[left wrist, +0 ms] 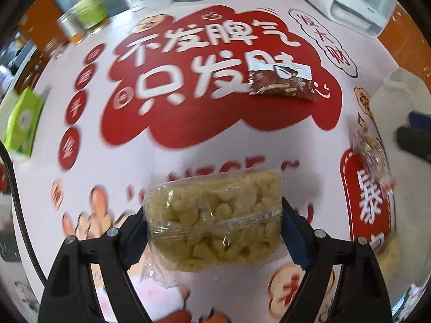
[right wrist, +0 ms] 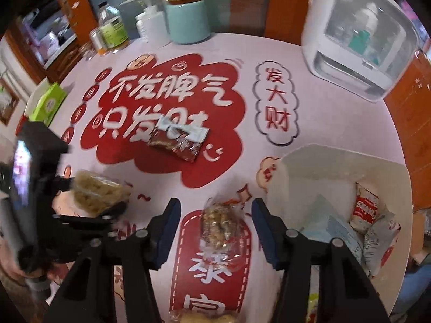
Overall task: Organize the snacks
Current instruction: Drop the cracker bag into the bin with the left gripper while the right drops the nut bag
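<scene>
My left gripper [left wrist: 214, 210] is shut on a clear-wrapped block of yellow puffed-rice snack [left wrist: 215, 215], its blue pads pressing on both short sides; the right wrist view shows the same pack [right wrist: 99, 193] at the left. My right gripper [right wrist: 216, 207] stands open, pointing down at the table. A clear-wrapped nut brittle bar [right wrist: 219, 226] lies between its fingers with a gap on each side. A brown-red sachet [right wrist: 177, 142] lies flat in the middle of the mat. To the right stands a white bin [right wrist: 323, 167] with several snack packets [right wrist: 363, 210] in it.
The round table carries a white mat with red lettering [right wrist: 336, 123]. Along the far edge stand bottles [right wrist: 111, 27], a teal canister [right wrist: 188, 21] and a white appliance [right wrist: 358, 40]. A green tissue box [right wrist: 48, 102] sits at the left. Another yellow snack [right wrist: 204, 317] lies near my right gripper's base.
</scene>
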A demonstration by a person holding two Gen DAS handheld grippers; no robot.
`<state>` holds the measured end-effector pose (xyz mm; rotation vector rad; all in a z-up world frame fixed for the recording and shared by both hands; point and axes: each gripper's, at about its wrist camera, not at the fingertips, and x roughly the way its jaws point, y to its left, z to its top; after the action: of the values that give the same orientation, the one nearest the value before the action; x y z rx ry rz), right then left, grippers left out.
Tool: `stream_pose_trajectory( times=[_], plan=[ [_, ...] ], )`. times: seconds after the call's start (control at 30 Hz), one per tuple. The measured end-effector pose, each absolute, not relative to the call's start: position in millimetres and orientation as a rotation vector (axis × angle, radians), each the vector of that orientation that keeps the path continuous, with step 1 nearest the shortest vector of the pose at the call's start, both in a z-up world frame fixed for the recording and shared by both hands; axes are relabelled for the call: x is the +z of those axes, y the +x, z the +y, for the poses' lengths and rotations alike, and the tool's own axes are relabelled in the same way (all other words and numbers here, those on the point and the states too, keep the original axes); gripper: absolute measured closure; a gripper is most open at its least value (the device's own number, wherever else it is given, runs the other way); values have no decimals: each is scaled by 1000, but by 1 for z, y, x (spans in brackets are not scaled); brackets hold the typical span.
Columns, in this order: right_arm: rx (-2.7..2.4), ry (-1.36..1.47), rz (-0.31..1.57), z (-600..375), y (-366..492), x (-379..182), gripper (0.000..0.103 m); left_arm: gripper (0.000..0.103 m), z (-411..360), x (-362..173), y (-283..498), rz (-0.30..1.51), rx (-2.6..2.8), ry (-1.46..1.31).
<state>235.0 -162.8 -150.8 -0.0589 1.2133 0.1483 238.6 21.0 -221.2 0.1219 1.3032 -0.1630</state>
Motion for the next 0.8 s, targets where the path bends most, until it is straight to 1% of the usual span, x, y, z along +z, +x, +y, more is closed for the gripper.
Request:
stream_pose_trajectory(
  times=[0.17,0.2,0.23,0.3,0.5,0.63,0.67,0.77,0.8],
  plan=[
    [133,-61,1311,-153,234,-187,48,19,49,-205,214,1278,-150,52],
    [132,-68,1320,-152,234,-191,51,19,51,-202,210,1269,-140,50],
    [127,-76,1332,-150,234,-195,51,19,53,-200,204,1261,-131,53],
    [98,-93,1334,-147,235,-201,49,19,56,-196,199,1244,-105,59],
    [-6,-242,1323,-133,241,-210,47,19,67,-202,213,1243,-36,45],
    [-66,-395,1321,-120,241,-222,41,19,69,-202,211,1245,-36,32],
    [-84,-438,1327,-118,241,-226,42,19,69,-202,210,1244,-34,35],
    [-79,-450,1314,-119,244,-224,43,19,70,-203,208,1245,-28,38],
    [-76,-451,1333,-120,245,-225,46,19,71,-203,208,1248,-25,33]
  ],
)
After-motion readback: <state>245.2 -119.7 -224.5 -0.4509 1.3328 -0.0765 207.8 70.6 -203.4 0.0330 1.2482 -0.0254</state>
